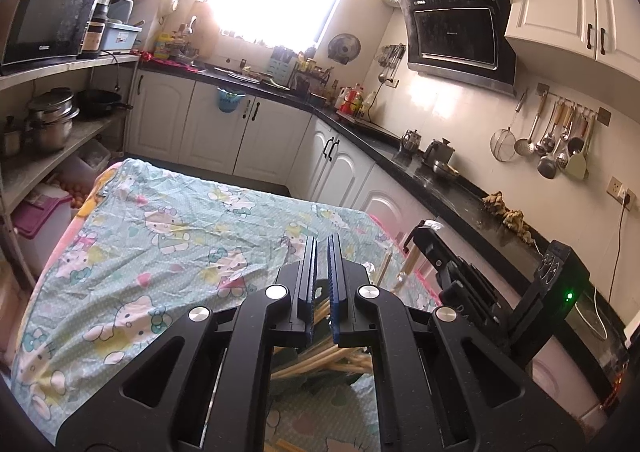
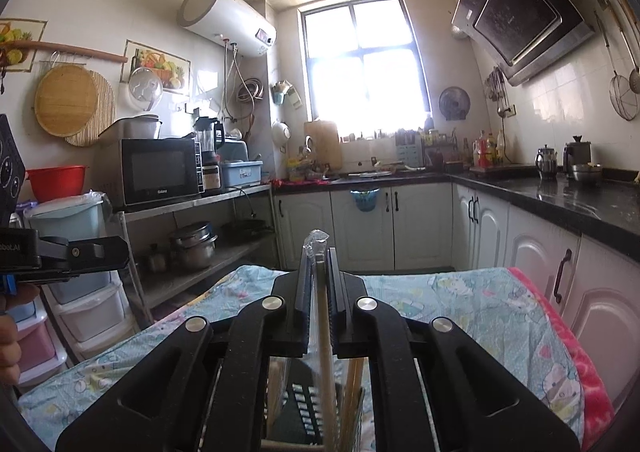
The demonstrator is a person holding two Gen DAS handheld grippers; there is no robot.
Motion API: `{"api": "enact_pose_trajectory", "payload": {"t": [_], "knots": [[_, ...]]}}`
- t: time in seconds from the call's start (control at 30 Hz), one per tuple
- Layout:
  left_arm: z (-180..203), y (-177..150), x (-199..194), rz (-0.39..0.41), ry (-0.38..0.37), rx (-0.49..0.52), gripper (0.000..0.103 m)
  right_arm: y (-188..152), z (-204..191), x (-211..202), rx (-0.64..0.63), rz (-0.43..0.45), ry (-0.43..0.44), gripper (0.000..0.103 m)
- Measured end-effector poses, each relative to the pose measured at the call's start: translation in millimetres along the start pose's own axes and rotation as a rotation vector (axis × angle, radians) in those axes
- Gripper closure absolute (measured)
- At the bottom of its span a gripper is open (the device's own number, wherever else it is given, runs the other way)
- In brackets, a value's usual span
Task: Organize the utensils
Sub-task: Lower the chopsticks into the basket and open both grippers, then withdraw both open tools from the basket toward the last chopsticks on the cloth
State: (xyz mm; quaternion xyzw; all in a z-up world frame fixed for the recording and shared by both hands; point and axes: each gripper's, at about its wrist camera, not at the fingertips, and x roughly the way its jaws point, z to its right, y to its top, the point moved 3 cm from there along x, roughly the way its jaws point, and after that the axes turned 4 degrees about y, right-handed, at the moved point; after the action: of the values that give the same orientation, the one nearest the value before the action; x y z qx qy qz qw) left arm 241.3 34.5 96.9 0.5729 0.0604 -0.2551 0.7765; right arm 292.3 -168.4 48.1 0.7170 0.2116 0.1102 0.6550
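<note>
The right hand-held gripper (image 2: 319, 252) is pinching a wrapped chopstick (image 2: 325, 332) upright, likely for dropping into the slotted holder (image 2: 304, 408) below. The left hand-held gripper (image 1: 322, 248) is sitting closed and empty above loose chopsticks (image 1: 320, 362) on the tabletop (image 1: 160, 244).

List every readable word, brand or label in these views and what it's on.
"Galanz": microwave front, lower edge, small.
"bbot.AI": left gripper body, cut off at the frame edge.
Range hood logo and stickers: too small to read.
Blue box label: blurred.
Water heater display: unreadable.
</note>
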Motion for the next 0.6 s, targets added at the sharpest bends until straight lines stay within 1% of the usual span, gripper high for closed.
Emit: {"api": "enact_pose_trajectory", "payload": {"t": [0.07,0.13,0.17,0.27,0.33,0.43,0.5,0.53,0.57,0.6], "knots": [[-1.4,-2.2,-2.3,-0.003,0.004,-0.003,0.101,0.8,-0.6,-4.0,0.003,-0.003,0.003,0.092],[-3.1,-4.4,-5.6,-0.006,0.007,-0.014,0.1,1.7,-0.3,-7.8,0.008,-0.006,0.006,0.086],[-4.0,-5.8,-7.8,-0.006,0.008,-0.021,0.098,2.4,-0.8,-10.2,0.009,-0.007,0.008,0.083],[-6.4,-8.1,-13.3,-0.008,0.007,-0.035,0.09,3.6,-3.8,-16.7,0.005,-0.011,0.016,0.08],[-6.9,-10.0,-17.0,-0.01,0.009,-0.04,0.088,3.5,-4.8,-21.1,0.006,-0.016,0.019,0.076],[-7.0,-14.6,-22.4,-0.019,0.011,-0.048,0.078,4.7,-5.6,-28.3,0.013,-0.019,0.028,0.07],[-7.7,-16.6,-25.2,-0.023,0.006,-0.052,0.074,5.5,-7.3,-33.4,0.021,-0.021,0.034,0.066],[-7.9,-18.3,-26.9,-0.023,0.008,-0.053,0.071,5.9,-8.2,-36.0,0.025,-0.024,0.039,0.064],[-8.1,-19.4,-28.4,-0.026,0.008,-0.056,0.067,5.9,-8.8,-38.1,0.026,-0.025,0.041,0.06],[-8.0,-20.4,-29.3,-0.028,0.006,-0.058,0.065,6.3,-9.8,-41.2,0.027,-0.027,0.04,0.057]]}}
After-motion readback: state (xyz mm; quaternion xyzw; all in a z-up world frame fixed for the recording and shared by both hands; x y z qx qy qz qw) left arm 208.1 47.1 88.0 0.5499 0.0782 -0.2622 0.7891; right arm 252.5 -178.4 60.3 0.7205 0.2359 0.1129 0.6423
